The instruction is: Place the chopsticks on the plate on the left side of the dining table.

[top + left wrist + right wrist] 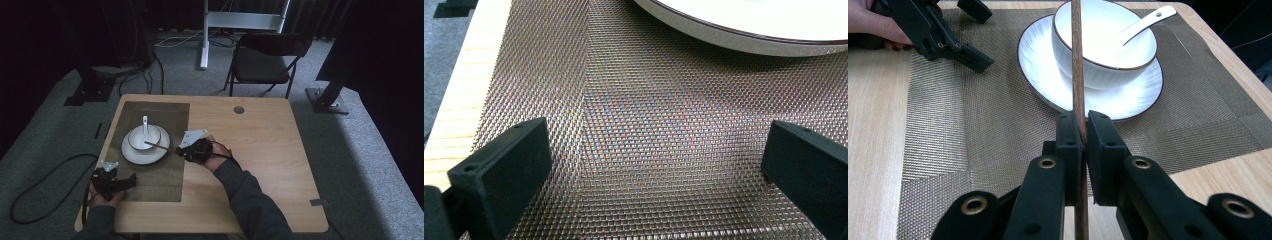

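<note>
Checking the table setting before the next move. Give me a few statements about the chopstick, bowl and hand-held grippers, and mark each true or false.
1. The right hand-held gripper is shut on a wooden chopstick. True.
2. The left hand-held gripper holds the plate. False: its jaws stand open over the woven placemat, with nothing between them.
3. A white spoon rests in the bowl. True.
4. The bowl stands directly on the bare table. False: it sits on a white plate on the placemat.
5. The chopstick's far end points towards the bowl. True.
</note>
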Tool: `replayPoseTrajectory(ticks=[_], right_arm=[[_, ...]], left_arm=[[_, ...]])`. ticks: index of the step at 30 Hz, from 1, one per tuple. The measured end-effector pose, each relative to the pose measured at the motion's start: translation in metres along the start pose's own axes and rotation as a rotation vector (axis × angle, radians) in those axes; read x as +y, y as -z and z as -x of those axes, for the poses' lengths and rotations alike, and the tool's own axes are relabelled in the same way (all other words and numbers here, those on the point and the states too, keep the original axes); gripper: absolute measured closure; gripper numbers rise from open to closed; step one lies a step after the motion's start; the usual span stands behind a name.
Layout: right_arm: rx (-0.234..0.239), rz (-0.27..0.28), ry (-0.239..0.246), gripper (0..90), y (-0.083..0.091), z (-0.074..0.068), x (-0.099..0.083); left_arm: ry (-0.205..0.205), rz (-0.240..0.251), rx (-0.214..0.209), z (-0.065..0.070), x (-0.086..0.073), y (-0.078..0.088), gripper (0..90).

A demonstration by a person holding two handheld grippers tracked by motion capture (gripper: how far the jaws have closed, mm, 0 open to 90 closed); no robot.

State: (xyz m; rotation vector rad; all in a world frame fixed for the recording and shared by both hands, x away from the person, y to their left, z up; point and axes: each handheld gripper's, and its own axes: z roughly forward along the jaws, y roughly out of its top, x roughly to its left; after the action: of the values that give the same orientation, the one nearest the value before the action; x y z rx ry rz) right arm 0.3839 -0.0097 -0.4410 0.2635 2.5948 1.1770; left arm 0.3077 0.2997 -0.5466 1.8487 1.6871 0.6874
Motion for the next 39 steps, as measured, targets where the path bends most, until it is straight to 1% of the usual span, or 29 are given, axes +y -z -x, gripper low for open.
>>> replayPoseTrajectory(ticks=[4, 9, 14, 21, 30, 39], right_arm=[[0.0, 0.009, -0.002, 84.7, 0.0, 0.001, 0.002], [0.001, -0.003, 0.012, 84.7, -0.004, 0.0, 0.004], [0.011, -0.012, 0.022, 84.7, -0.008, -0.001, 0.006], [0.018, -0.012, 0.036, 84.7, -0.013, -0.003, 0.013], [0.025, -0.019, 0.066, 84.7, -0.019, -0.006, 0.02], [0.038, -0.026, 0.072, 84.7, -0.028, -0.007, 0.025]], left_arm=[[0.0, 0.0, 0.0, 0.0, 0.0, 0.0, 0.1], [0.0, 0.0, 0.0, 0.0, 0.0, 0.0, 0.1], [0.0, 0.0, 0.0, 0.0, 0.0, 0.0, 0.1], [0.0, 0.0, 0.0, 0.0, 0.0, 0.0, 0.1], [0.0, -0.001, -0.001, 0.0, 0.0, 0.0, 0.1], [0.0, 0.0, 0.0, 0.0, 0.0, 0.0, 0.1]])
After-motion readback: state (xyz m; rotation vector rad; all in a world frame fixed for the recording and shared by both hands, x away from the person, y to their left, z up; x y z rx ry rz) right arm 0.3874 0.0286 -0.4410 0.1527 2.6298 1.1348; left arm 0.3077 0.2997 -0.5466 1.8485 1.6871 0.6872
